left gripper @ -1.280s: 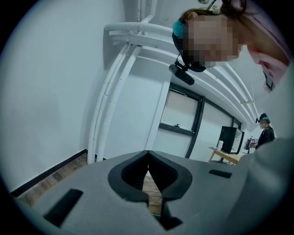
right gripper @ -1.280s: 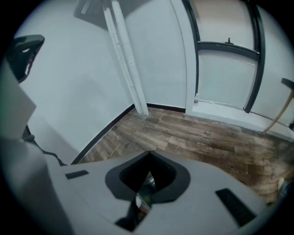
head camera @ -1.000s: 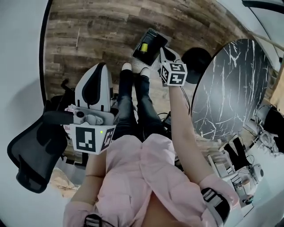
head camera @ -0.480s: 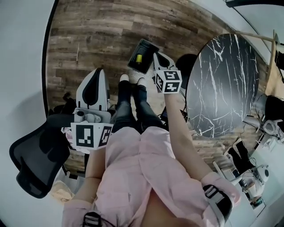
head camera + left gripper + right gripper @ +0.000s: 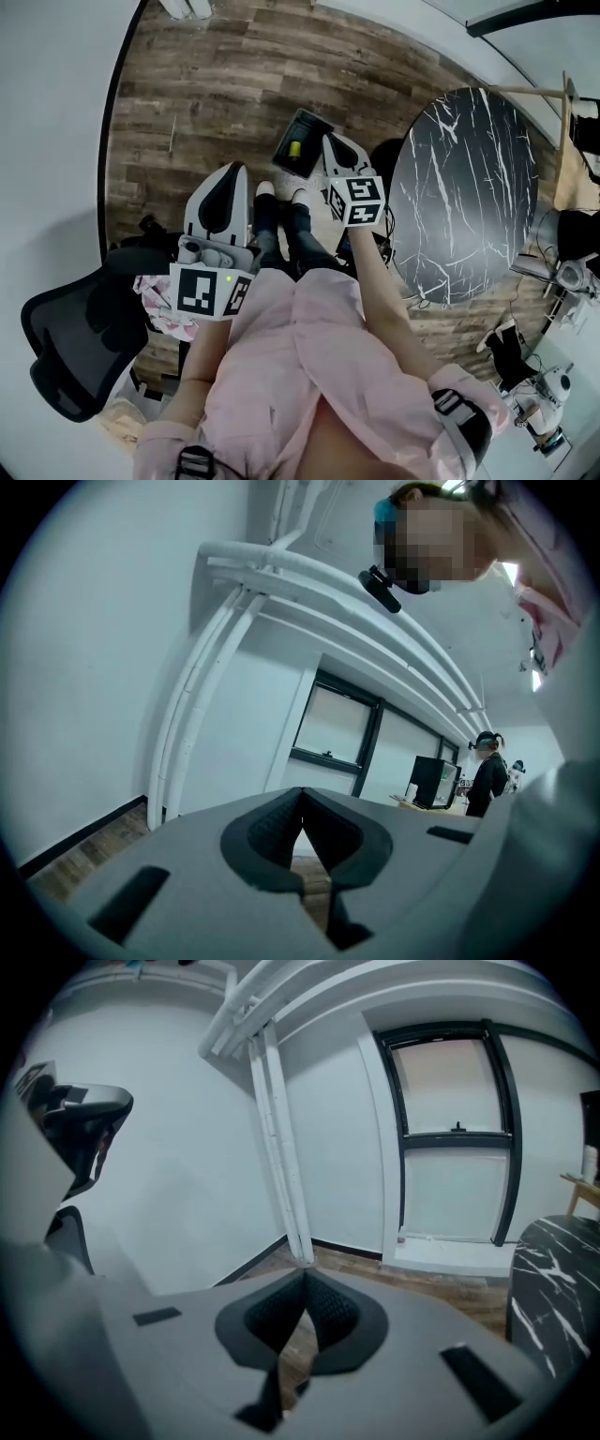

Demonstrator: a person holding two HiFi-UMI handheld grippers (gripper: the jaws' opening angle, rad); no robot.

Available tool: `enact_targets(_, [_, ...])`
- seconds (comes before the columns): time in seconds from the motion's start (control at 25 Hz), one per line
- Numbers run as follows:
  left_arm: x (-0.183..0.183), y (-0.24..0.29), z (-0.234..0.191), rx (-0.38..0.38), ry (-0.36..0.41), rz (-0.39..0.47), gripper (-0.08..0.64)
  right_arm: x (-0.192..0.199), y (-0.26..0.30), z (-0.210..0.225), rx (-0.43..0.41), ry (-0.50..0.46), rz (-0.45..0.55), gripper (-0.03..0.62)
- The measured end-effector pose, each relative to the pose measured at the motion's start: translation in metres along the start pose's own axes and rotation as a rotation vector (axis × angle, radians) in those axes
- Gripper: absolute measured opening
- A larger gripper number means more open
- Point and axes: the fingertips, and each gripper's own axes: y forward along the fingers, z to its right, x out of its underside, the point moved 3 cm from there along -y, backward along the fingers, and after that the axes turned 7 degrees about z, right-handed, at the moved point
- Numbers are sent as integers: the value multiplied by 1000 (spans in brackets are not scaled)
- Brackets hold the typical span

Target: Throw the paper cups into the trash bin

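In the head view a black trash bin [image 5: 302, 145] stands on the wood floor just ahead of the person's feet, with a small yellow item [image 5: 293, 149] inside it. No paper cup shows outside the bin. My right gripper [image 5: 331, 142] hangs beside the bin's right edge, jaws shut and empty. Its own view shows the right gripper [image 5: 304, 1279] tips touching, with only floor and wall beyond. My left gripper [image 5: 232, 173] is held left of the legs, clear of the bin. In its view the left gripper [image 5: 303, 797] jaws meet with nothing between them.
A round black marble table [image 5: 469, 187] fills the right side, close to the right arm. A black office chair [image 5: 75, 347] stands at the lower left, with a crumpled pink and white bundle [image 5: 157, 305] next to it. Another person [image 5: 487, 771] stands far off.
Both grippers have come up toward the camera. The right one has lifted away from the bin's rim, still shut. The left one now reaches further forward.
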Motion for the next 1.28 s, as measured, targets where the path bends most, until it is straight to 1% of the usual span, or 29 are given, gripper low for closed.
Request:
enact_targets(0.12, [-3, -1, 9, 11, -14, 8, 14, -20, -11, -6, -24, 0, 52, 28])
enact_targets(0.24, [-12, -4, 15, 19, -3, 25, 14, -39, -24, -14, -44, -8, 108, 28])
enact_targets(0.4, [-20, -10, 20, 29, 21, 43, 14, -59, -42, -18, -45, -9, 166, 29])
enact_targets(0.64, [-31, -13, 29, 58, 40, 70, 14, -76, -68, -32, -40, -55, 218, 29])
enact_targets(0.84, [-36, -13, 40, 104, 51, 82, 14, -89, -92, -40, -25, -59, 259, 28])
enact_targets(1.28, [-28, -12, 57, 195, 59, 52, 14, -118, -147, -36, 55, -26, 374, 28])
